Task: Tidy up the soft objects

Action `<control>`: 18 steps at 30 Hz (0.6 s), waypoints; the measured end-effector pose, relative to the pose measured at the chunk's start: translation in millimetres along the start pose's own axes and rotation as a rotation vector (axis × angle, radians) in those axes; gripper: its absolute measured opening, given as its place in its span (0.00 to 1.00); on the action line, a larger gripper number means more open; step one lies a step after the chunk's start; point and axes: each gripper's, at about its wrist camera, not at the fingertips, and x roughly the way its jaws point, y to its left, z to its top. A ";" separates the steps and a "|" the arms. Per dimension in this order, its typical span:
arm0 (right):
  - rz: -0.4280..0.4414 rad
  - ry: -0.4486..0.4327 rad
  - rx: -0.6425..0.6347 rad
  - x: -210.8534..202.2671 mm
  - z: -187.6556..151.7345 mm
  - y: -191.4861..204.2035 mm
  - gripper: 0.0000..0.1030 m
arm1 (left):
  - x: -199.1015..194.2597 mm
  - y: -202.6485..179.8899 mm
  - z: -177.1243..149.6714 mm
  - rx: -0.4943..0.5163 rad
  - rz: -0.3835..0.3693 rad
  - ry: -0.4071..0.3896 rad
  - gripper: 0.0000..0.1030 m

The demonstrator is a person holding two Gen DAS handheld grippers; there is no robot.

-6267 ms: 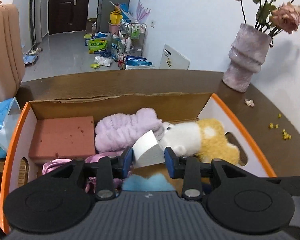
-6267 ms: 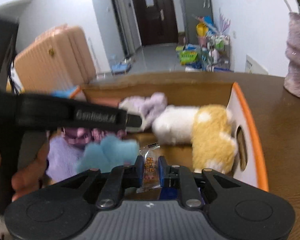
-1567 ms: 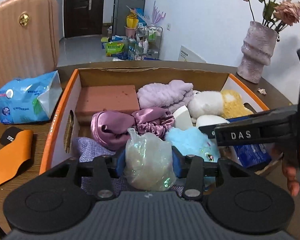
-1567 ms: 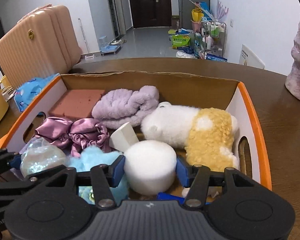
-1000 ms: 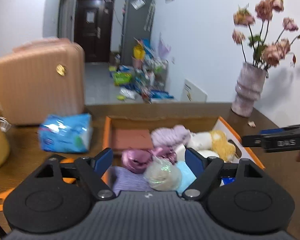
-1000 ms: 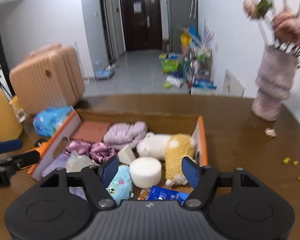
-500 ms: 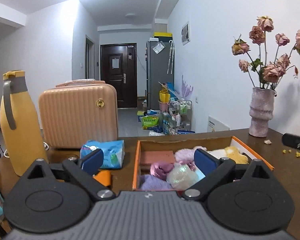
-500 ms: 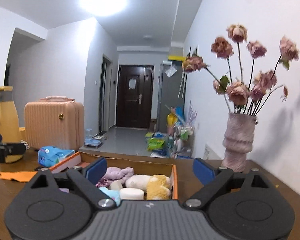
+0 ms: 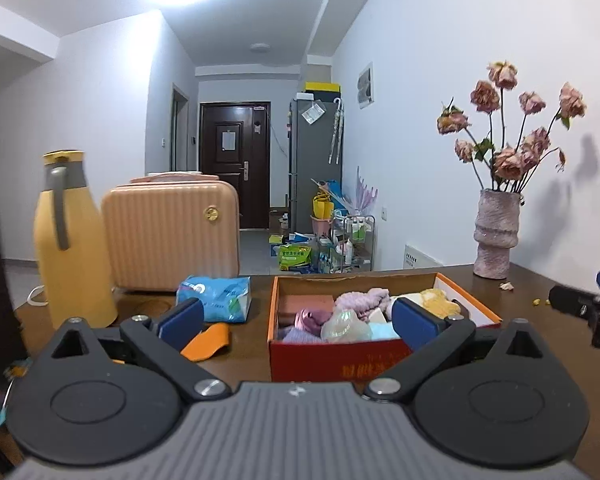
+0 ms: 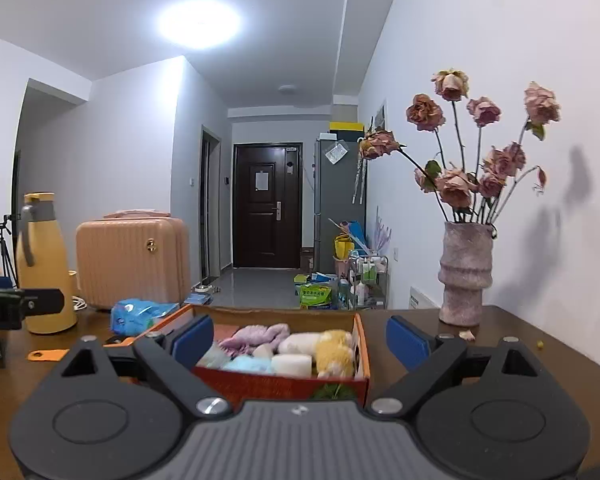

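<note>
the box [image 9: 380, 354] of soft things sits on the table [image 9: 252, 344], straight ahead of both tools and well apart from them, its long side running left to right. the left gripper [image 9: 296, 314] is still spreading its jaws, already very wide, with nothing between them. the right gripper [image 10: 298, 336] stands wide and empty too. neither looks clearly nearer. the purple cloth [image 10: 256, 334], yellow plush [image 10: 334, 350] and white puff [image 10: 292, 364] lie inside, so little seems left to pack.
</note>
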 end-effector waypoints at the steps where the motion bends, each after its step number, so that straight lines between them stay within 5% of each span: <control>1: -0.001 -0.001 0.003 -10.7 -4.3 3.8 0.91 | -14.0 0.8 -5.3 -0.015 0.005 -0.007 1.00; 10: 0.041 0.028 0.042 -110.2 -49.4 33.2 0.91 | -124.3 9.0 -54.4 -0.053 -0.040 -0.029 1.00; 18: 0.009 0.164 0.045 -183.5 -100.0 52.2 0.91 | -185.9 14.9 -118.8 0.030 0.050 0.068 1.00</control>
